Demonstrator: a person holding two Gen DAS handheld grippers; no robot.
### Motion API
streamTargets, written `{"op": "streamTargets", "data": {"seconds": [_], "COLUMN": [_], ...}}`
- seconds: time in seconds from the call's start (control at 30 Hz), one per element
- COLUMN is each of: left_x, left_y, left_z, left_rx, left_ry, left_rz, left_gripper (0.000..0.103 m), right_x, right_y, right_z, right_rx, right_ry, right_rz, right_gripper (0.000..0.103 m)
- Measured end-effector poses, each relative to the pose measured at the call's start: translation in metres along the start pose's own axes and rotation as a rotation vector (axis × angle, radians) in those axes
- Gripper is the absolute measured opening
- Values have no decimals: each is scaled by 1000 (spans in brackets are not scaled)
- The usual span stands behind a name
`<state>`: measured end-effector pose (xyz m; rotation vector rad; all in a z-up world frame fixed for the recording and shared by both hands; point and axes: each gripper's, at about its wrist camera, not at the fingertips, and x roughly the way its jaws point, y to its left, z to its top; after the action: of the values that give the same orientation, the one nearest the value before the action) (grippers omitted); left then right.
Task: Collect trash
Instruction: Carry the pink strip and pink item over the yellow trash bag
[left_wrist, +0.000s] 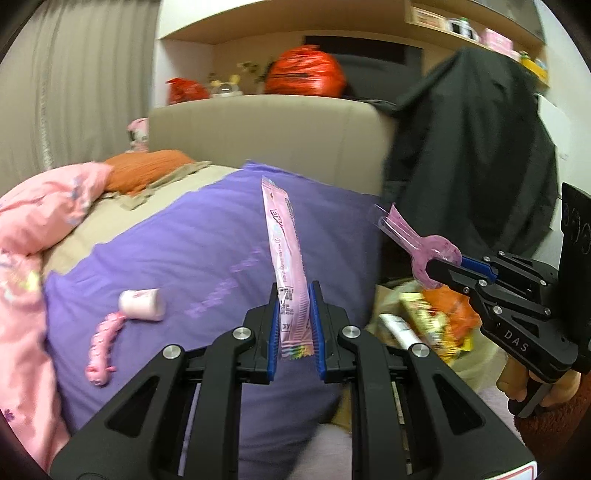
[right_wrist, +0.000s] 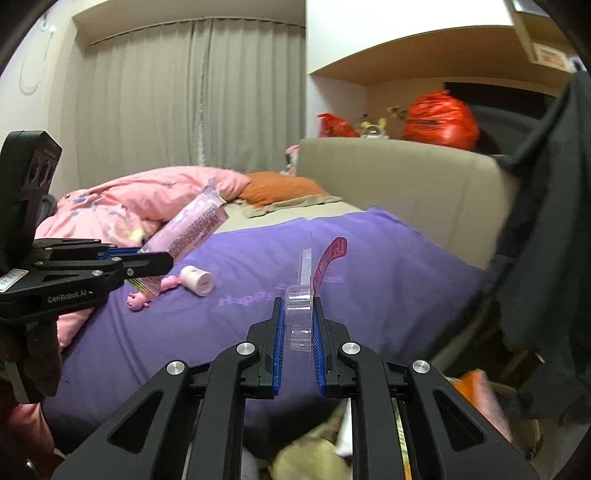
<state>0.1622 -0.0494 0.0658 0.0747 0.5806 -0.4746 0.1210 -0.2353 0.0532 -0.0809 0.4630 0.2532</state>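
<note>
Covering most of the bed (right_wrist: 325, 218) is a purple blanket (left_wrist: 207, 251) with faint lettering, a crumpled pink duvet (right_wrist: 122, 206) heaped on its far side and an orange pillow (right_wrist: 280, 190) by the beige padded headboard (right_wrist: 399, 177). Grey curtains (right_wrist: 155, 99) hang behind; a ledge above the headboard carries two orange plastic bags (left_wrist: 304, 72) and small figurines. Dark clothing (left_wrist: 476, 155) hangs at the right edge of the bed. Loose on the blanket: a small white-pink bottle (left_wrist: 142, 304) on its side, just beside a pink squiggly toy (left_wrist: 101, 349). Left gripper (left_wrist: 295, 321) is pinching a long pink sachet wrapper (left_wrist: 282, 243), printed text on it, rainbow stripe at the lower end, standing upright above the blanket. Right gripper (right_wrist: 298, 325) is clamped on a clear plastic blister pack (right_wrist: 299, 314) with a pink tab sticking up from it; from the left wrist view the pack looks pink and rounded with a forked clear tail. Both pieces are held in the air, off the bed. Below the right gripper, past the bed edge, sits a bag of trash (left_wrist: 436, 325) with yellow and orange wrappers, blurred. A hand in a dark red sleeve holds the right gripper handle.
</note>
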Motion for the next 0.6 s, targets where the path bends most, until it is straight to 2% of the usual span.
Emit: {"op": "streamTargets", "data": {"seconds": [0.2, 0.37, 0.6], "left_x": [22, 50, 98], "left_y": [-58, -98, -135], "left_z": [-2, -16, -41], "left_rx": [44, 56, 67], "left_ry": [35, 94, 189], "left_rz": [-130, -258, -356], "left_gripper": [14, 14, 14], "right_x": [-44, -70, -66], "right_y": [-45, -81, -112], "right_z": [-21, -45, -77], "right_rx": [46, 83, 135], "right_ry": [-14, 19, 94], "right_rz": [-80, -133, -132], "right_gripper": [14, 14, 14]}}
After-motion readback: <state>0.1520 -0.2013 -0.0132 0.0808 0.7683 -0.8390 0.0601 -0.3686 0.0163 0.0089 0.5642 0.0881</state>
